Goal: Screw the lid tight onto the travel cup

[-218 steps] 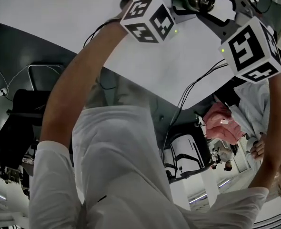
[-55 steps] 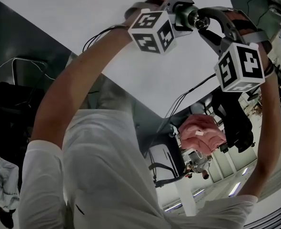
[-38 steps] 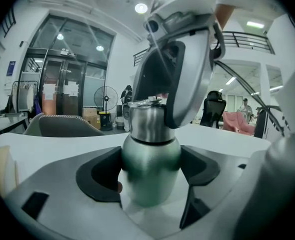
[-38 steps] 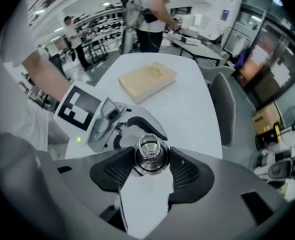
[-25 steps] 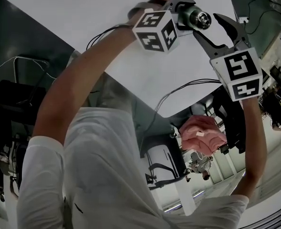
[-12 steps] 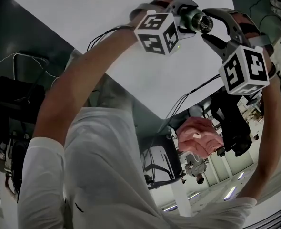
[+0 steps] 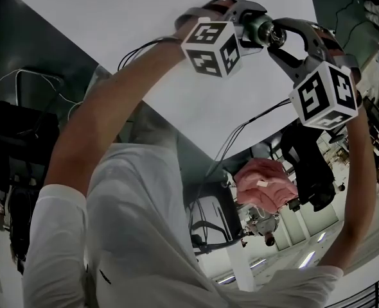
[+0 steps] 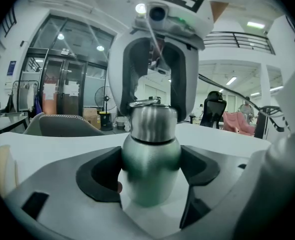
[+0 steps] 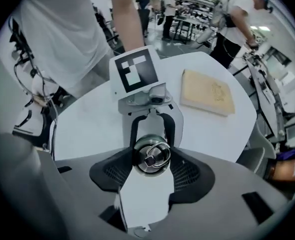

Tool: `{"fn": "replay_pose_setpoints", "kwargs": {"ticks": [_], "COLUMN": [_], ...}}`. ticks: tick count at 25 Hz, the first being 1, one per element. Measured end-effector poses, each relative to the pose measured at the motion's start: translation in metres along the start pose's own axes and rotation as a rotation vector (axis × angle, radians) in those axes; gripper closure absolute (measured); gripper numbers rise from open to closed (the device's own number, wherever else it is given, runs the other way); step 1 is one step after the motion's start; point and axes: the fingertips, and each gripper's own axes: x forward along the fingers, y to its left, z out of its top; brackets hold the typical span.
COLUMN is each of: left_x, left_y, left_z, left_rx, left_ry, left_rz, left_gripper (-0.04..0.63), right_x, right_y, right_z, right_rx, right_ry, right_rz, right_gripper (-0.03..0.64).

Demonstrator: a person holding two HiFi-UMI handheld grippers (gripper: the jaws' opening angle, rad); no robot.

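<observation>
Two grippers: one in each hand of a person in a white shirt (image 7: 151,223), whose bare arms reach from the lower left to the upper right of the head view.
Left gripper (image 7: 248,19): its dark pads press on both sides of the travel cup's body, jaws moderately apart and clamped on it. Its marker cube (image 7: 212,47) sits just left of the cup in the head view.
Travel cup (image 8: 150,154): a green metal bottle at the centre of the left gripper view, lying in that gripper's jaws and held in the air over the table, its neck pointing at the right gripper.
Lid (image 9: 151,158): silver, sitting on the cup's neck, with a metal ring (image 9: 156,154) on its top that faces the right gripper's camera.
Right gripper (image 9: 151,160): the jaws are closing with the lid between them, fairly wide, and both pads meet the lid's rim.
Table (image 7: 196,101): white and round, below the grippers, filling the upper middle of the head view.
Tan slab (image 9: 207,91): lies flat on the table in the upper right of the right gripper view, well apart from the cup.
Background: people standing among workbenches at the top of the right gripper view.
</observation>
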Motion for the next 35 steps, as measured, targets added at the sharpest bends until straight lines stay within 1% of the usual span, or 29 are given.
{"fn": "replay_pose_setpoints", "kwargs": {"ticks": [3,6,13,17,19,22,25,28,32,35], "left_x": [-0.001,-0.001,0.001,0.001,0.002,0.003,0.002,-0.001,0.001,-0.001], "left_y": [0.001,0.001,0.0,-0.001,-0.001,-0.002,-0.001,0.0,0.002,0.0], "left_z": [-0.003,-0.003,-0.002,-0.002,-0.003,-0.004,-0.003,-0.002,-0.001,0.004], "left_rx": [-0.003,-0.002,-0.006,-0.01,-0.008,-0.004,-0.007,-0.016,-0.037,-0.057], "left_ry": [0.001,0.002,0.014,0.018,0.021,0.021,0.017,0.032,0.054,0.053], "left_rz": [0.0,0.002,0.021,0.027,0.027,0.024,0.016,0.011,-0.014,-0.027], "left_gripper": [0.236,0.236,0.236,0.236,0.236,0.236,0.236,0.236,0.236,0.235], "right_x": [0.002,0.003,0.002,0.001,0.001,0.002,0.002,0.0,0.002,0.004], "right_y": [-0.005,-0.006,-0.008,-0.009,-0.009,-0.008,-0.008,-0.009,-0.012,-0.009], "right_z": [0.001,0.001,-0.003,-0.004,-0.004,-0.005,-0.005,-0.002,0.0,0.006], "right_rx": [0.138,0.247,0.456,0.539,0.558,0.557,0.537,0.511,0.485,0.484], "right_ry": [-0.036,-0.048,-0.063,-0.062,-0.067,-0.066,-0.049,-0.043,-0.052,-0.068], "right_rz": [-0.028,-0.047,-0.085,-0.108,-0.119,-0.125,-0.12,-0.109,-0.134,-0.151], "right_gripper": [0.39,0.39,0.391,0.391,0.391,0.391,0.39,0.388,0.374,0.359]}}
